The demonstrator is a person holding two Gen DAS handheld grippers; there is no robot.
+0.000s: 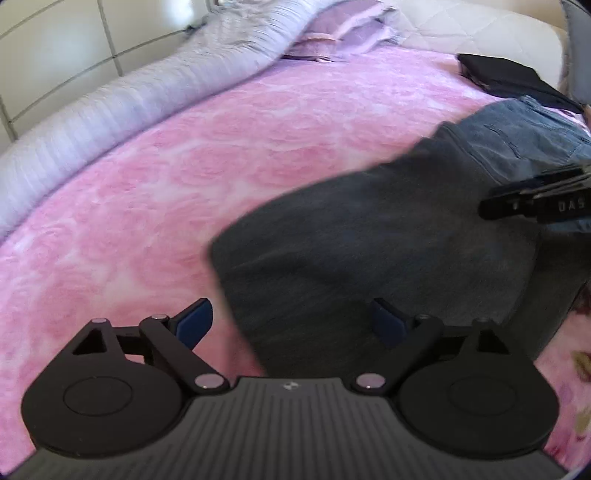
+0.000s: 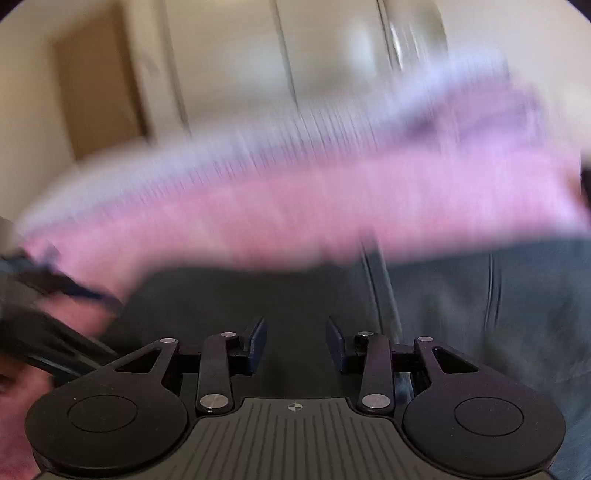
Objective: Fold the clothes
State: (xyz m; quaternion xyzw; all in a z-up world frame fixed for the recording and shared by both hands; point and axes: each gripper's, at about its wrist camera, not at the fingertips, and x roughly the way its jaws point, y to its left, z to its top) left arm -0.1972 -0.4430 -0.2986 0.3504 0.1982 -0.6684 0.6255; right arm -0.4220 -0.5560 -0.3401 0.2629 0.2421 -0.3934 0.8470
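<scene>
1. Our left gripper, spread wide, straddles the dark grey garment's near edge; we should pinch only that edge.
2. Our right gripper, parted and empty, hovers at the garment's three o'clock on the pink bed cover.

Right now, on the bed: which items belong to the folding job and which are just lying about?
Job:
- dark grey garment, spread on the blanket
- blue-grey garment beside it
- black garment further back; likely in the laundry
- left gripper, right gripper, both open, holding nothing

Lying about:
- pink blanket
- lilac quilt
- purple pillow
</scene>
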